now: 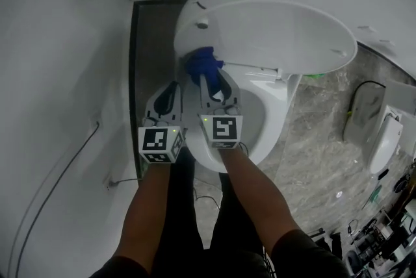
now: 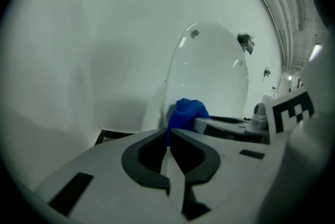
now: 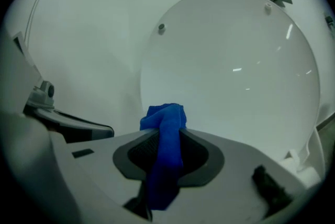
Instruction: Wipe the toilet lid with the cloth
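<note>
We note: right tool clamped on crumpled blue cloth, bunched end near lower left edge of raised white plastic toilet lid | left tool pinched together, empty, just beside.

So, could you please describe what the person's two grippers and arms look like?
The left gripper and right gripper are light grey shells with dark grey recesses around the fingers. Each carries a white cube with black square markers and a small green light. The person wears dark short sleeves; the forearms are bare.
</note>
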The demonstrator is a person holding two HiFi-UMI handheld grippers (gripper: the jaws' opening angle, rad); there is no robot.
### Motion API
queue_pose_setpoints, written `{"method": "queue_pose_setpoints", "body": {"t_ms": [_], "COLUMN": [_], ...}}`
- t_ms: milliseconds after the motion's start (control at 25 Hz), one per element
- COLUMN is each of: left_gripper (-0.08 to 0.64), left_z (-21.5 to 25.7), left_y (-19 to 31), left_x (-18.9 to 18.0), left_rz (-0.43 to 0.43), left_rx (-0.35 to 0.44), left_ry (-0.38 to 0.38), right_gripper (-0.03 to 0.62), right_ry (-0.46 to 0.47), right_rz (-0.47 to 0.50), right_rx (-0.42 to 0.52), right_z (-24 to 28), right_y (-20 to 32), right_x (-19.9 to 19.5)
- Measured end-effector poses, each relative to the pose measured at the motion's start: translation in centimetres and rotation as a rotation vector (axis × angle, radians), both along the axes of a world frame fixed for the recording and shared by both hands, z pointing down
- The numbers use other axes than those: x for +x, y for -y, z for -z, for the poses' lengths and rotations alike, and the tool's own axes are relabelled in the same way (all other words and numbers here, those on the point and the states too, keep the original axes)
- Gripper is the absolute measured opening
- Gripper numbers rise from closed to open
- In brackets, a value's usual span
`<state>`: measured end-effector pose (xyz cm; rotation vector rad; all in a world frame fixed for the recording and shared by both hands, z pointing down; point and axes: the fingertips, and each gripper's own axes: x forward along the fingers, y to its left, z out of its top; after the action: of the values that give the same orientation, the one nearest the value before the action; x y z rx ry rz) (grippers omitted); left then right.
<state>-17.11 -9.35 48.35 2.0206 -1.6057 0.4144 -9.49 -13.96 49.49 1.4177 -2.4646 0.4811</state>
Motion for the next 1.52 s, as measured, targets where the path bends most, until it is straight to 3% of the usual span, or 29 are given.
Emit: {"method": "queue_pose_setpoints", "body": {"t_ms": [160,400,880,1200,1520], "left_gripper": [0.028,0.028,0.028,0.028,0.028], "left_z": [-0.9,-1.3,-1.2,-1.0,-0.8], "left_y": [-0.7,-0.8,0.7,0.3,-0.8], "left_x": [-0.7,0.5,7.8,11.3,14.3], "left_rz": [0.009,-0.029,-0.183,-0.232,-0.288], "left_rx": [-0.013,-0.026,-0.003,-0.013,-0.022], "left_ry": [-0.012,-0.019,-0.014,-0.037,-0.040], "right_gripper": [0.095,0.095,0.096,0.095,0.097], "right_ry": [-0.004,-0.025,-0.075,-0.101,-0.145], "right_rz": [0.017,-0.028,-0.212,-0.377,-0.402], "right_rx": [-0.052,-0.078,-0.086,-0.115,-0.121], "right_z": [-2.0,-3.0,-4.9,-5.7,-6.2], "right_y": [1.0,2.1,3.3,3.0,2.4], "right_x": [-1.7,0.1,10.7,18.9,23.2]}}
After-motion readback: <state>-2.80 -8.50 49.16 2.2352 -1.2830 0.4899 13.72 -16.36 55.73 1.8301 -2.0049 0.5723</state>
